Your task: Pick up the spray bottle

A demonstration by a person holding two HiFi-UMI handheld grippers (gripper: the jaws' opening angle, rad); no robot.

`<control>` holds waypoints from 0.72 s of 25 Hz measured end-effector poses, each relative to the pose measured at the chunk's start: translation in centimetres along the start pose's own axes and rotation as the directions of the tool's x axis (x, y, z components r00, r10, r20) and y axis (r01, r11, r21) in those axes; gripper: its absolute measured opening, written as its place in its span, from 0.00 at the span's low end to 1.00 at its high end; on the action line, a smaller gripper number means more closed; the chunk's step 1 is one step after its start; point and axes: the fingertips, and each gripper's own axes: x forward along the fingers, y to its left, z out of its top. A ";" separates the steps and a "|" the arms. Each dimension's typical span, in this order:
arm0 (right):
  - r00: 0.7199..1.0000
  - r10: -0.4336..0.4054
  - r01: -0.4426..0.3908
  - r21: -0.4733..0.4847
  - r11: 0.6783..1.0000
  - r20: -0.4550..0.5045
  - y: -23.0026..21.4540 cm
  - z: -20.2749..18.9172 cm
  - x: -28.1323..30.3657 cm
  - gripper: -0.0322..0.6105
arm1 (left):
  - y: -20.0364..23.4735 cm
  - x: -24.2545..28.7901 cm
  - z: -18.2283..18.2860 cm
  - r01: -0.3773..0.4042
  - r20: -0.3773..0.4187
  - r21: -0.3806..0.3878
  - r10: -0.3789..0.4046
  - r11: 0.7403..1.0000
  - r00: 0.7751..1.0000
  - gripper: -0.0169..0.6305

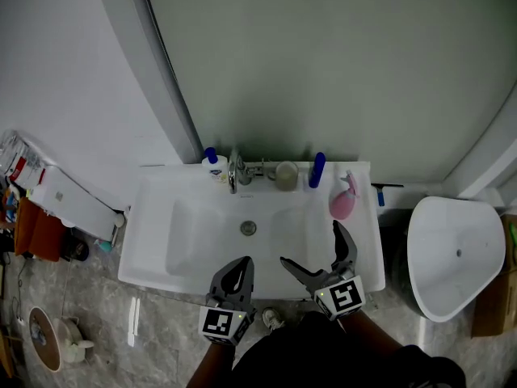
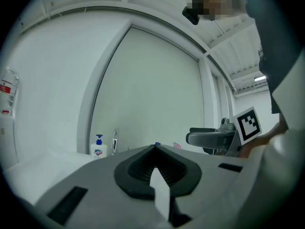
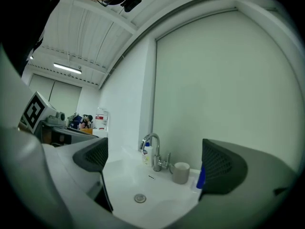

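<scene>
The pink spray bottle [image 1: 343, 199] stands on the right ledge of the white sink [image 1: 161, 249], beside a dark blue bottle [image 1: 317, 170]. My right gripper [image 1: 309, 242] hovers open over the sink's front right, its far fingertip just short of the spray bottle. In the right gripper view the open gripper [image 3: 157, 163] frames the basin, and its right finger [image 3: 221, 168] hides the spray bottle. My left gripper [image 1: 234, 277] is shut and empty at the sink's front edge. In the left gripper view that gripper [image 2: 155, 149] blocks most of the scene, with a pink tip [image 2: 177, 145] just showing.
Along the sink's back ledge stand a soap dispenser [image 1: 212, 162], a chrome faucet [image 1: 234, 172] and a grey cup [image 1: 286, 175]. A drain [image 1: 248, 228] sits mid-basin. A white toilet [image 1: 452, 253] stands to the right. Clutter and a white box [image 1: 77, 204] lie at left.
</scene>
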 end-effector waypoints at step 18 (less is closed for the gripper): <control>0.987 -0.143 0.144 0.007 0.990 -0.070 -10.1 -3.0 -0.5 0.96 | -2.9 8.5 -0.4 0.103 -0.036 0.023 -0.102 0.994 0.994 0.02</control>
